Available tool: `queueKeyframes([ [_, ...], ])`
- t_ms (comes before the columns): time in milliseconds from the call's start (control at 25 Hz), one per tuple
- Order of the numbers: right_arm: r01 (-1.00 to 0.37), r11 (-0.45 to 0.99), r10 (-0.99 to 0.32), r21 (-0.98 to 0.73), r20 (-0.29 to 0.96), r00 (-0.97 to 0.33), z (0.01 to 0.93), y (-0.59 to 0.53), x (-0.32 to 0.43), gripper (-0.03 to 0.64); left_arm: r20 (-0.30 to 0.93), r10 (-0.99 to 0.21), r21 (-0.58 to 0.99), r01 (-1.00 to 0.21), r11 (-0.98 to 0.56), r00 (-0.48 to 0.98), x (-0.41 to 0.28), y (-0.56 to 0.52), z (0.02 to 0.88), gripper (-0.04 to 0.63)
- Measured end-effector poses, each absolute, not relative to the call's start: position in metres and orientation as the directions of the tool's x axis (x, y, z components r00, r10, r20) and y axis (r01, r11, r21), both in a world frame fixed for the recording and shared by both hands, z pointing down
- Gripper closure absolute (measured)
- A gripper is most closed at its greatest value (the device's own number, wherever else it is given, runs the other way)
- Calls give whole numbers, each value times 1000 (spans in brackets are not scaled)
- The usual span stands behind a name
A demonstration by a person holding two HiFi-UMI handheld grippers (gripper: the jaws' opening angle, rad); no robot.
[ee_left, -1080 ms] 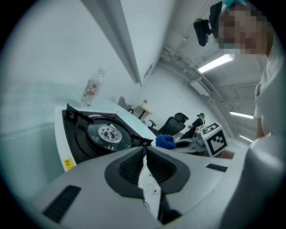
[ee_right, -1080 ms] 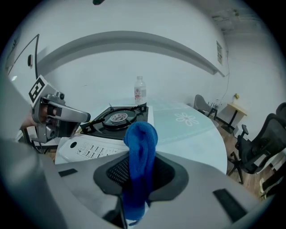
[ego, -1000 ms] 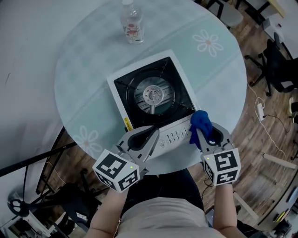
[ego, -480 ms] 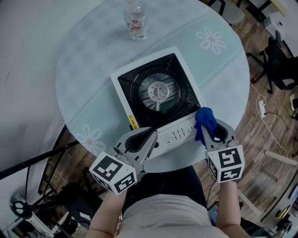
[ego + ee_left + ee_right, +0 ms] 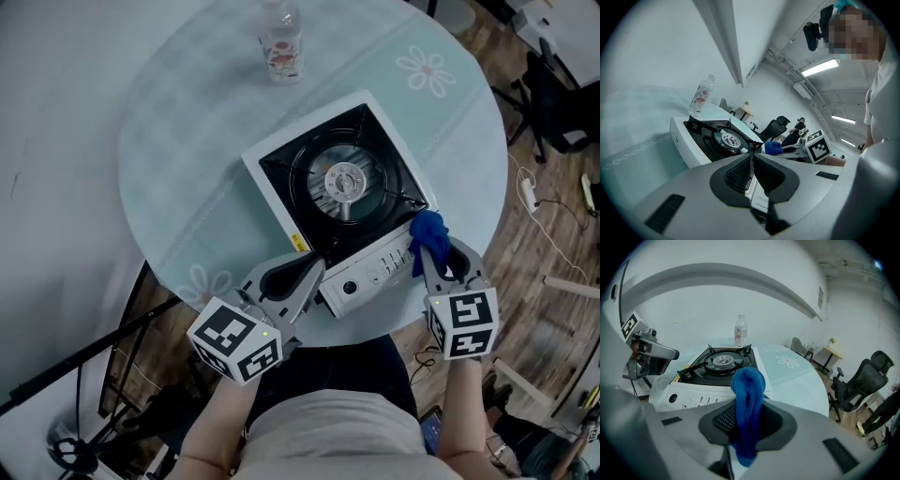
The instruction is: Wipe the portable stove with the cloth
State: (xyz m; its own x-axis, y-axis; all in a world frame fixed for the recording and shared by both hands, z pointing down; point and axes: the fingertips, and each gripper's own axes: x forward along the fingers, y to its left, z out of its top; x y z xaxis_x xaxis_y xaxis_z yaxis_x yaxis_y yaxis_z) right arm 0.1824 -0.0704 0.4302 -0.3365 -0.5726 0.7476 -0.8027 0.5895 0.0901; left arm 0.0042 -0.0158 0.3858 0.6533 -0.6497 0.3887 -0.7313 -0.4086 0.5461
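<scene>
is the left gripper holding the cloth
No, the blue cloth is clamped in the right gripper; the left gripper is shut empty.

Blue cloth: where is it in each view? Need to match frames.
Head view: blue cloth lower right, at the portable stove's front right corner.
Left gripper view: cloth small, right of centre, beyond the stove.
Right gripper view: cloth bottom centre, clamped in the right hand-held gripper.
Shared landmark: water bottle beyond the stove, in all three.

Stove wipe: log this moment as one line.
left gripper shut, empty | right gripper shut on cloth | cloth at stove front-right corner
</scene>
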Motion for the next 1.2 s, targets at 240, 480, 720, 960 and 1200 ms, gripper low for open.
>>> queueKeyframes([
  [240, -821, 562, -576, 104, 761, -298, 430, -57, 167, 522, 380, -622, 542, -710, -450, 685, -11, -15, 383, 557],
  [480, -838, 534, -586, 112, 763, -271, 431, -44, 152, 522, 371, -580, 546, -675, -496, 725, -18, -13, 383, 557],
  [720, -856, 505, -601, 111, 757, -256, 430, -29, 135, 523, 369, -524, 554, -635, -539, 768, -27, -10, 388, 557],
  [960, -878, 473, -603, 76, 754, -260, 431, -12, 117, 522, 370, -486, 547, -608, -575, 792, -34, -4, 392, 557],
  [1200, -861, 500, -594, 95, 761, -262, 430, 4, 94, 523, 369, -445, 555, -577, -599, 816, -37, 0, 396, 557],
])
